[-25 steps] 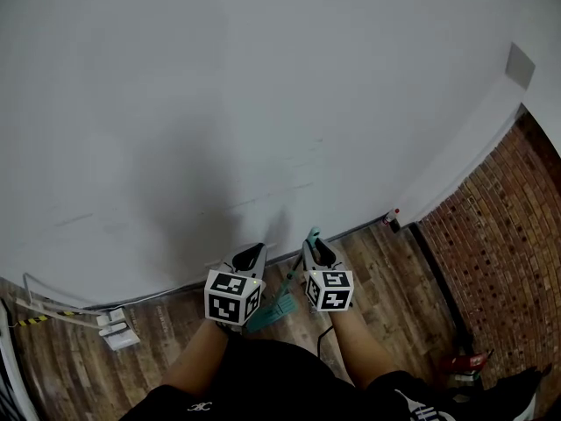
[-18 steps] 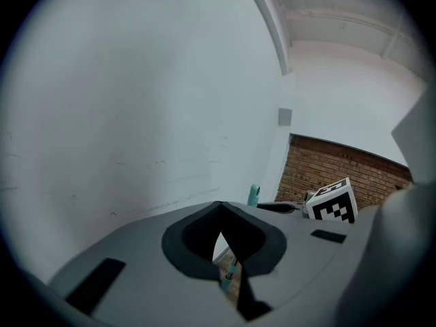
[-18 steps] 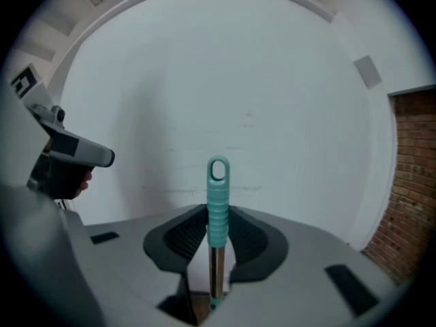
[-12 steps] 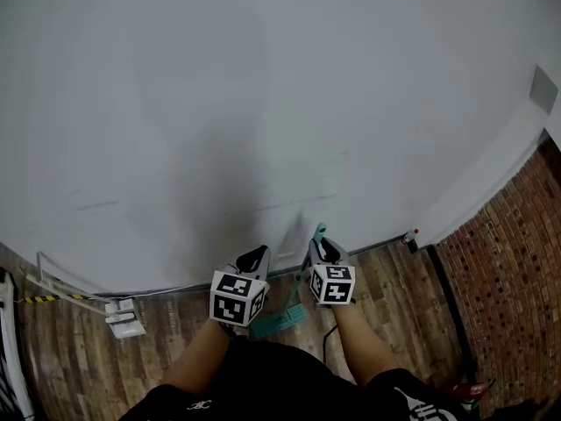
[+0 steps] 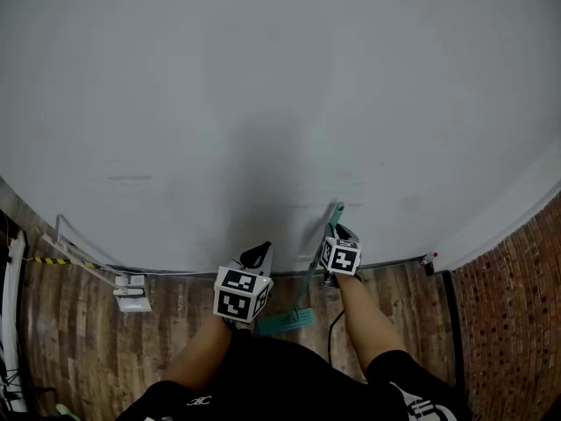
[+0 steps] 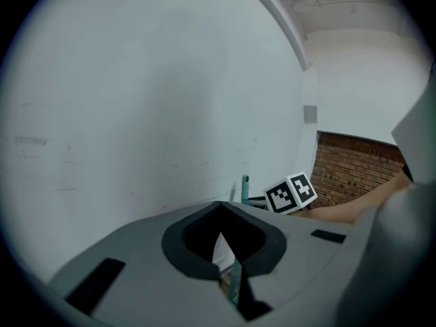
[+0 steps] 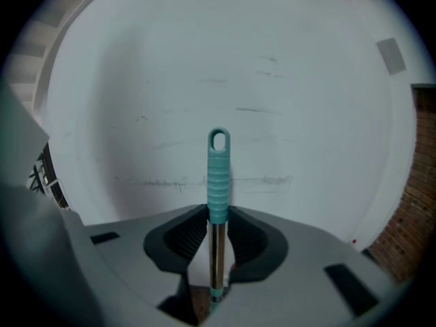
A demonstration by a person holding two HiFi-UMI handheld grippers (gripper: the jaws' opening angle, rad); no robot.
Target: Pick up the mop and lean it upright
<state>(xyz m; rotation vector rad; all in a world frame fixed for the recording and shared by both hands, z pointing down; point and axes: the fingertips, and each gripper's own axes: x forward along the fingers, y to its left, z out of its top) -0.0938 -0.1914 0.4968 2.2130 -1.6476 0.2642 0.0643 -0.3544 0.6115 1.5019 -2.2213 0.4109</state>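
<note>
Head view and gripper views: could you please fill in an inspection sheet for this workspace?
Surface: wooden plank floor, meeting a white wall.
Job's things: mop near upright, its flat teal mop head on the floor by the wall.
Clutter: white box on the floor at the wall's foot.
Grippers: right gripper jaws closing on the mop's handle, which stands between them; left gripper shut, empty.
Cables: black cable on the floor beside the mop head.
Surroundings: brick wall at right.

Left tool (image 6: 219, 210) hides most of the mop (image 6: 245, 185).
</note>
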